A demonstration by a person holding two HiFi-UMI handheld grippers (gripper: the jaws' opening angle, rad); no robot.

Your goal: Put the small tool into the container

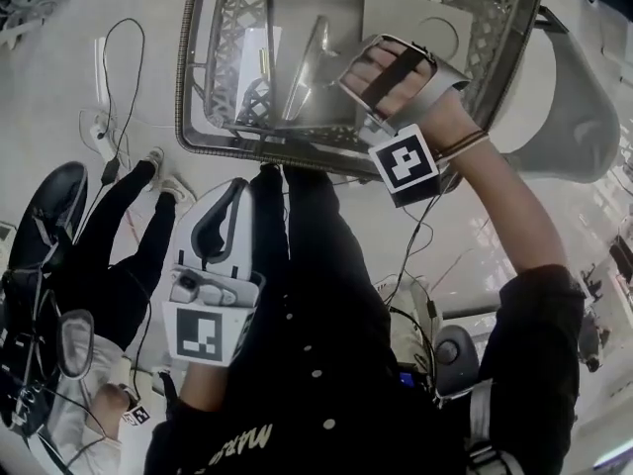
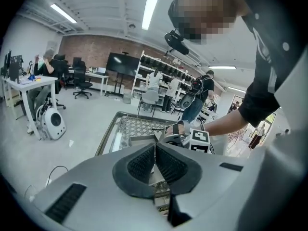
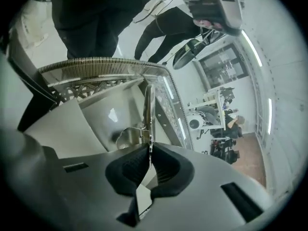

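A thin metal tool (image 1: 309,59) is pinched in my right gripper (image 1: 341,75), which hangs over a metal container (image 1: 297,13) inside a grey lattice basket (image 1: 198,77). In the right gripper view the tool (image 3: 149,109) sticks out straight from the shut gripper (image 3: 150,153), its tip above the container's floor (image 3: 96,112) and within the basket rim (image 3: 96,64). My left gripper (image 1: 235,194) is held low by my body, outside the basket, shut with nothing in it. In the left gripper view that gripper (image 2: 155,160) points toward the basket (image 2: 126,126).
A second metal tray (image 1: 425,18) lies at the basket's right side. A person in dark trousers (image 1: 129,236) stands at the left. Cables (image 1: 119,67) run over the floor beside the basket. A grey chair (image 1: 574,117) stands to the right.
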